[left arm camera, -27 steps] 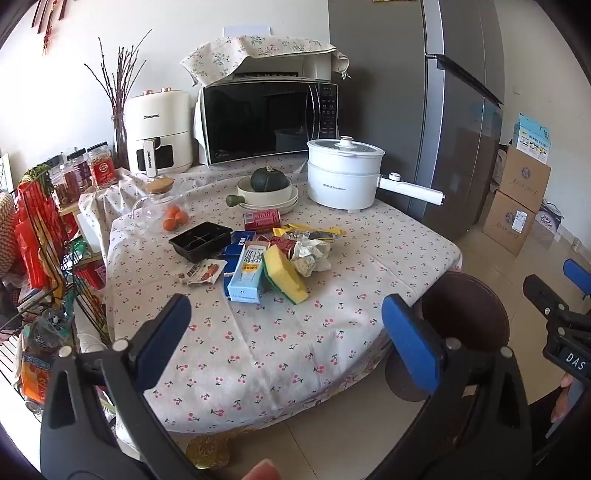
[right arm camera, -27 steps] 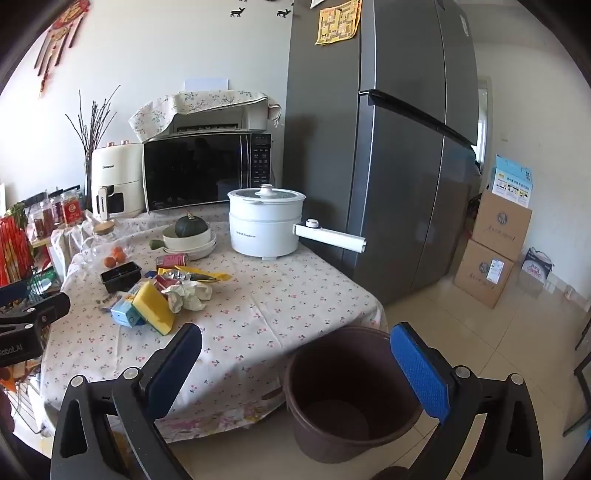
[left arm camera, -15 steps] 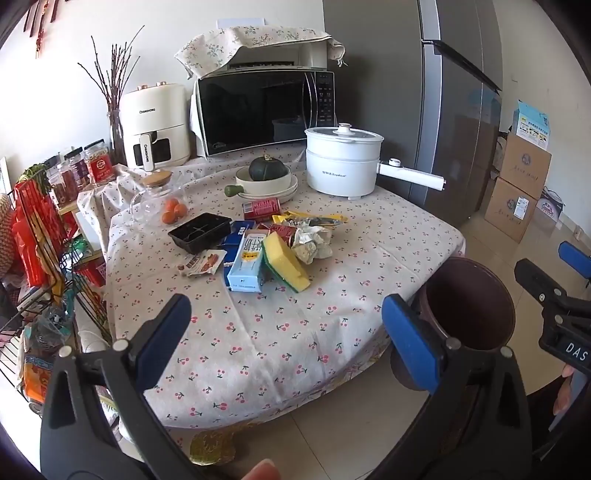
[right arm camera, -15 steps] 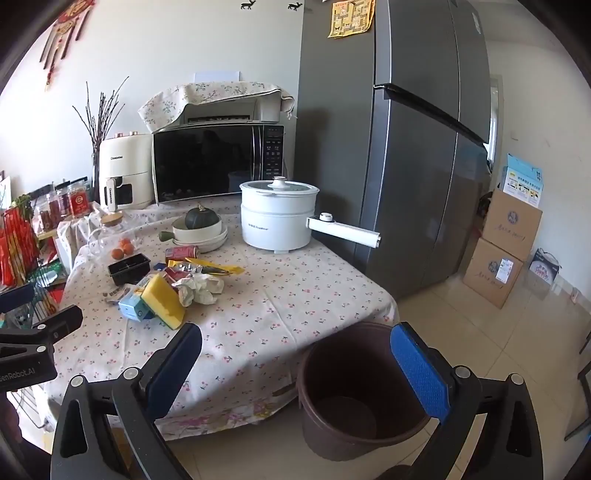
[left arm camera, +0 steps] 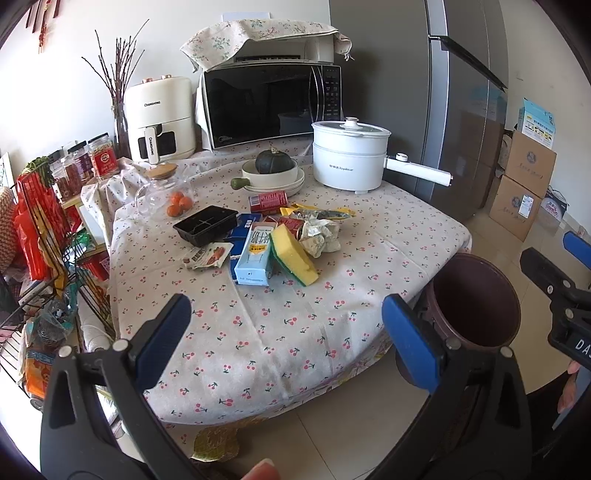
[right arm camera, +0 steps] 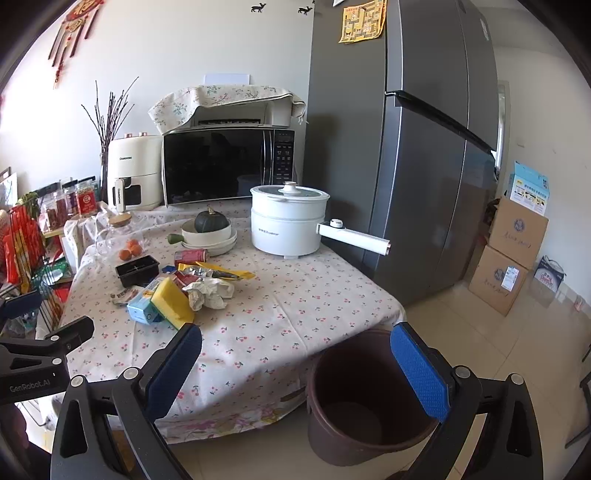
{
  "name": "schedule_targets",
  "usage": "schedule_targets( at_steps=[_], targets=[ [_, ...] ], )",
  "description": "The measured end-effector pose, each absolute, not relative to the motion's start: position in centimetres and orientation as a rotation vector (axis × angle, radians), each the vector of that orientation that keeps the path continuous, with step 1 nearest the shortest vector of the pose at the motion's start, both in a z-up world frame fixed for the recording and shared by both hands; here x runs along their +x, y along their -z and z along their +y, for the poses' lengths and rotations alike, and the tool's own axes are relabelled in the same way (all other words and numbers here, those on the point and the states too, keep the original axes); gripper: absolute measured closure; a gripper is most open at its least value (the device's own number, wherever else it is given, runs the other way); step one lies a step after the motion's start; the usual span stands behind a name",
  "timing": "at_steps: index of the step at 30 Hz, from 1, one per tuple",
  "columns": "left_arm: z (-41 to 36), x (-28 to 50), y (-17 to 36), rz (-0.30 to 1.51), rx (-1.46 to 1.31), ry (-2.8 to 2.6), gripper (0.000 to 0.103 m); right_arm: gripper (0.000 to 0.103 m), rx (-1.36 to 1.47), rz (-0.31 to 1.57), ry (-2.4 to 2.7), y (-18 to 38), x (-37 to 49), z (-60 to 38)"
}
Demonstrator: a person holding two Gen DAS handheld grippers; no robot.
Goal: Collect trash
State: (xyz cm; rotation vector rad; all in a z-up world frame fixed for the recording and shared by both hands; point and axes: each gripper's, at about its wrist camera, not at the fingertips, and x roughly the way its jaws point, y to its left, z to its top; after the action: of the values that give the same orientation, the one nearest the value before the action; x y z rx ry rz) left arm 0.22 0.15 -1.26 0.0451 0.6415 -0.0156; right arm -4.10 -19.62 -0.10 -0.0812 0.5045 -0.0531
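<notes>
Both grippers stand with jaws spread wide and nothing between them: the left gripper (left arm camera: 286,334) hangs over the near edge of the table (left arm camera: 295,332), and the right gripper (right arm camera: 295,363) hangs above the table corner and the brown bucket (right arm camera: 354,406). The trash lies in one heap near the middle of the cherry-print cloth, well apart from both grippers. From the left wrist view the heap is at 12 o'clock: a yellow sponge (left arm camera: 293,254) leans on a light blue carton (left arm camera: 254,258), with crumpled paper (left arm camera: 319,234) at its 2 o'clock, a black plastic tray (left arm camera: 206,224) at 10 o'clock, a red can (left arm camera: 268,201) lying on its side behind, and a small torn wrapper (left arm camera: 207,255) at 9 o'clock. The right wrist view shows the same heap at 10 o'clock, but the wrapper there is almost hidden behind the carton (right arm camera: 143,304). Only the right view shows the inside floor of the bucket, which stands on the tiles just beside the table corner; in the left view the bucket (left arm camera: 476,299) is at 3 o'clock and partly behind a finger. The left view alone shows a wire rack (left arm camera: 40,236) at 9 o'clock, fully, and a fingertip of the person (left arm camera: 258,470) at the bottom edge. The right view alone shows the paper on the fridge door (right arm camera: 364,20). A white electric pot (right arm camera: 288,219) stands behind the heap.
</notes>
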Motion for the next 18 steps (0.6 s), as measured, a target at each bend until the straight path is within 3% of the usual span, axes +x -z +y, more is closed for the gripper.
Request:
schedule_targets(
  at_steps=[18],
  targets=[
    [0.39, 0.42, 1.19, 0.645, 0.042, 0.015, 0.000, 0.000, -0.081, 0.505, 0.053, 0.00, -3.99, -19.65]
  ],
)
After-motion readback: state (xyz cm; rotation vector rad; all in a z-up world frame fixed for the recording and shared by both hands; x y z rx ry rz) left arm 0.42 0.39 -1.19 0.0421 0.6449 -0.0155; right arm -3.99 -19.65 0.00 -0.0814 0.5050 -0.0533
